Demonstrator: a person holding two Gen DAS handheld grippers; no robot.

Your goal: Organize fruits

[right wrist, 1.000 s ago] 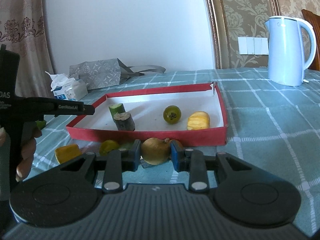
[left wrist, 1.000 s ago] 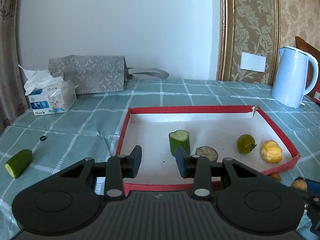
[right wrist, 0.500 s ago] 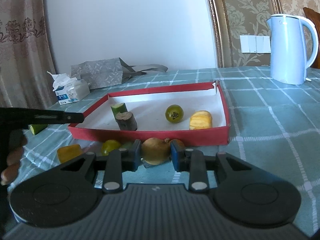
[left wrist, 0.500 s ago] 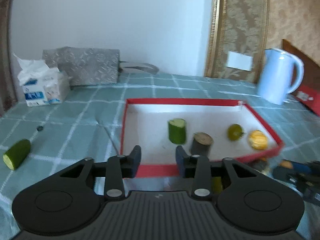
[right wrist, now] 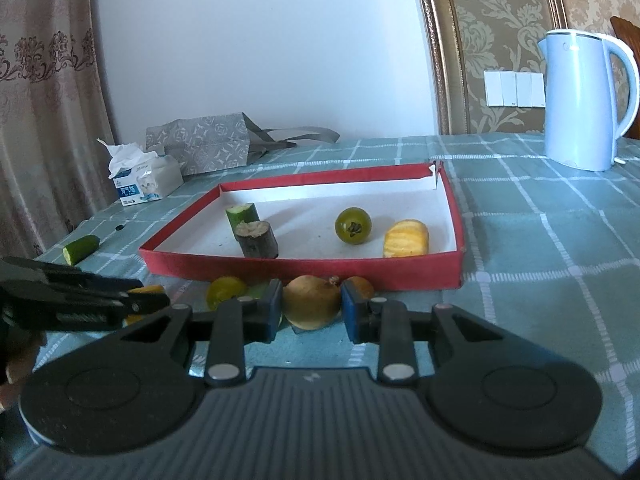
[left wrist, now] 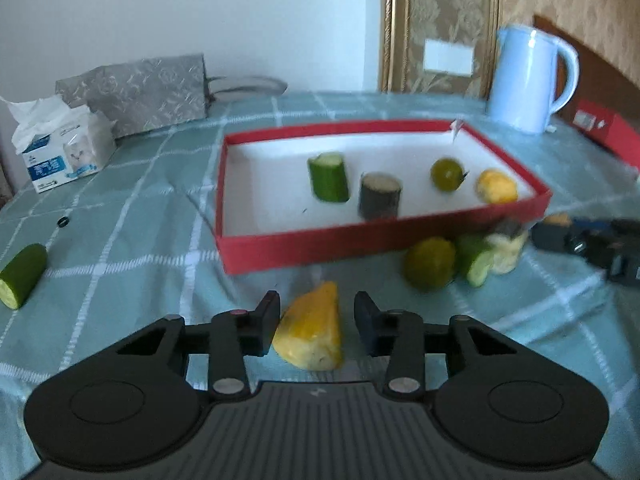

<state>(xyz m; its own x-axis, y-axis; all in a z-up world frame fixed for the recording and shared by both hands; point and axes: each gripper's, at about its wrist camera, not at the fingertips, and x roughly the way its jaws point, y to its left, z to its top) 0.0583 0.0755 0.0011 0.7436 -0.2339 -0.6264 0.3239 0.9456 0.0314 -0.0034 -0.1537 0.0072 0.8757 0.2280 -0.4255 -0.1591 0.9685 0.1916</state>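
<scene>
A red tray (left wrist: 320, 236) (right wrist: 304, 268) holds a green cucumber piece (left wrist: 329, 176), a dark stub (left wrist: 378, 195), a green round fruit (left wrist: 447, 174) and a yellow fruit (left wrist: 496, 186). My left gripper (left wrist: 316, 322) is open around a yellow wedge (left wrist: 312, 332) on the cloth in front of the tray. My right gripper (right wrist: 308, 310) is closed against a brown round fruit (right wrist: 312, 306) resting on the cloth. A yellow-green fruit (right wrist: 226, 290) and an orange piece (right wrist: 360, 286) lie beside it. The left gripper also shows in the right wrist view (right wrist: 132, 300).
A loose cucumber piece (left wrist: 22, 274) lies far left. A tissue box (left wrist: 60, 152) and a grey bag (left wrist: 140, 92) stand at the back left. A pale blue kettle (right wrist: 584, 100) stands at the back right. A red box (left wrist: 608, 132) is at the right edge.
My left gripper has pulled back from over the tray and dropped to the cloth, with the yellow wedge now between its fingers. My right gripper has stayed on the brown fruit.
</scene>
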